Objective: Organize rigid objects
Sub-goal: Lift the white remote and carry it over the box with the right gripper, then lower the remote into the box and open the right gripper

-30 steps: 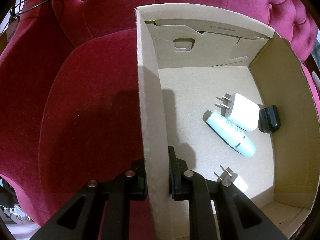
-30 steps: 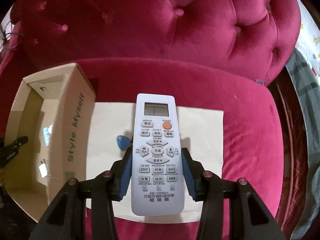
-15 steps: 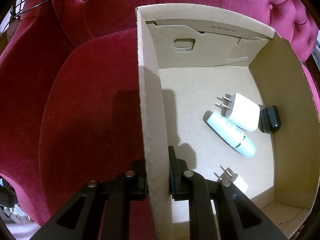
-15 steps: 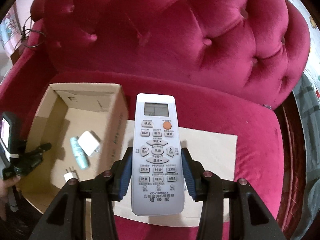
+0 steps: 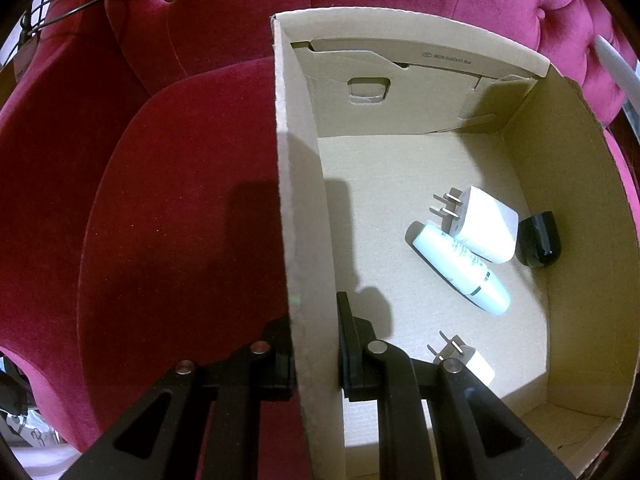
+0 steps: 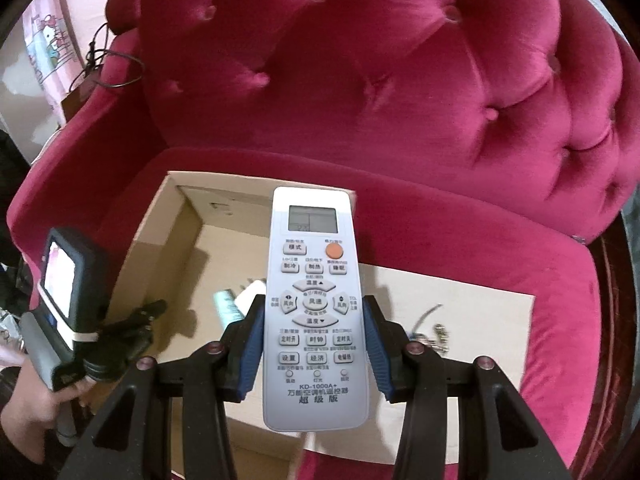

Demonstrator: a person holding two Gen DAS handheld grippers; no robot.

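My right gripper [image 6: 315, 344] is shut on a white air-conditioner remote [image 6: 314, 300], held face up above the right wall of an open cardboard box [image 6: 160, 216]. My left gripper [image 5: 314, 356] is shut on the box's left wall [image 5: 304, 240], one finger on each side of it. On the box floor lie a white plug adapter [image 5: 484, 228], a pale green tube [image 5: 460, 268], a black plug [image 5: 538, 238] and a small white charger [image 5: 470, 362]. In the right wrist view my left gripper [image 6: 148, 316] and the hand holding it show at the box's near left.
The box stands on the seat of a red tufted armchair [image 6: 400, 80]. A flat cardboard sheet [image 6: 472, 308] lies right of the box with a small metal keyring-like item [image 6: 430, 328] on it. A wire hanger [image 5: 60, 4] hangs off the chair's left arm.
My right gripper has carried the remote leftward and a little up, from over the flat sheet to over the box. The left gripper and box have not moved.
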